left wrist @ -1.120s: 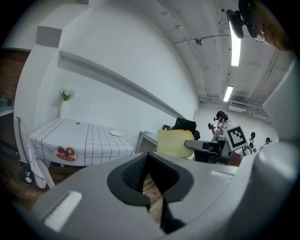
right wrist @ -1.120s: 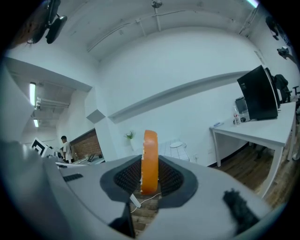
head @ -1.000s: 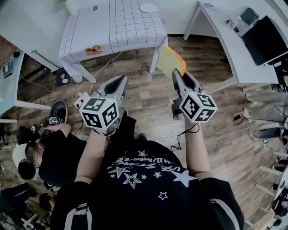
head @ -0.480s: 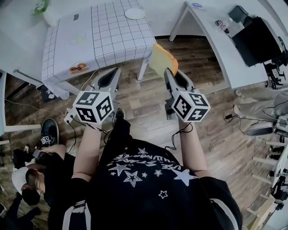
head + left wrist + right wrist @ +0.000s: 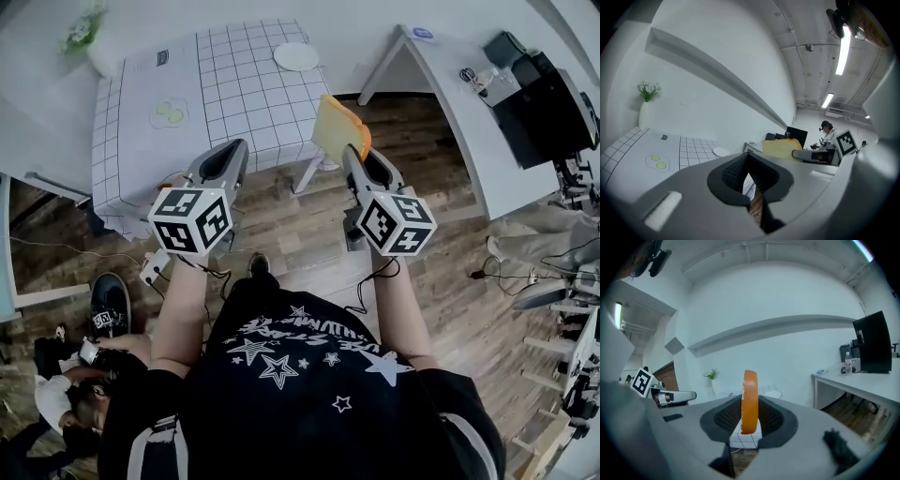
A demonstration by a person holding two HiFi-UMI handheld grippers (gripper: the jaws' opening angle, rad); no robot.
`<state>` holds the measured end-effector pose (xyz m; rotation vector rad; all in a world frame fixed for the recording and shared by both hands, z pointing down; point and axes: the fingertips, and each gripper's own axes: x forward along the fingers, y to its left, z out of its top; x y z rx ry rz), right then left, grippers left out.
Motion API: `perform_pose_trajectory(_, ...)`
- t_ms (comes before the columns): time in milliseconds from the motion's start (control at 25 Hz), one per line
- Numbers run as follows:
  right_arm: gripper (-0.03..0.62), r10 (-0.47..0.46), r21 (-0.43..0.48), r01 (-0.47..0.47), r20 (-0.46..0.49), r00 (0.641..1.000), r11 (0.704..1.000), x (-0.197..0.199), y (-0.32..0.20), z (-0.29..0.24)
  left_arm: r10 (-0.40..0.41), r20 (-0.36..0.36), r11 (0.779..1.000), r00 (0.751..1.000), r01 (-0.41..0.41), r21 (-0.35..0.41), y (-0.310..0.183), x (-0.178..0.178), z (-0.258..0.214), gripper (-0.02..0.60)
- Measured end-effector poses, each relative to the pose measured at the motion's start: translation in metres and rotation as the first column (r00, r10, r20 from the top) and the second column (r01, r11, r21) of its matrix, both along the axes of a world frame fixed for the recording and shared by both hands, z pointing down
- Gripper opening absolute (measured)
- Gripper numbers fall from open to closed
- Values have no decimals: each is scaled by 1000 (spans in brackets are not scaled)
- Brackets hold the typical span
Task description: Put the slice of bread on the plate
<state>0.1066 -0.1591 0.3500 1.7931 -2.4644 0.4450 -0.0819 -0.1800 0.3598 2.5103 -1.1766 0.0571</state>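
Both grippers have drawn nearer to the white table with a black-grid cloth [image 5: 253, 89], whose near edge now lies under the left gripper [image 5: 232, 150]. The yellow, orange-crusted slice of bread [image 5: 337, 127] stands on edge, pinched between the jaws of the right gripper [image 5: 354, 152], over the wooden floor [image 5: 281, 202] just off the table's corner. The small round white plate [image 5: 296, 56] sits at the cloth's far end, well apart from the bread. A flat, pale egg-shaped piece [image 5: 170, 113] lies left of it. The left gripper's jaws are pressed together at the tips and empty.
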Motion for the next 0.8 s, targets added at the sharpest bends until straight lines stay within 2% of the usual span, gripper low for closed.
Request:
perform_pose_trajectory(160,98,21,-13,-21,-10,1000,1000,-8,-40,6,18,40,1000,999,-18,-1,-42,-11,10,9)
perform_pose_trajectory(360,98,47,-21,-47,-14,999,999,-14,-83,10,38,52,999,998,-38,0,-86,-20,15,9)
perform_pose_trajectory(640,98,70,-60,-73,-48,996,996,-13,-105,28,59,63,998,996,-59,5,-124,-27,27,9)
perform_pose_trajectory(800,98,89,-77,-93,-49,995,993,-1,-114,37,80,110,996,991,-84,31,-131,-16,34,9)
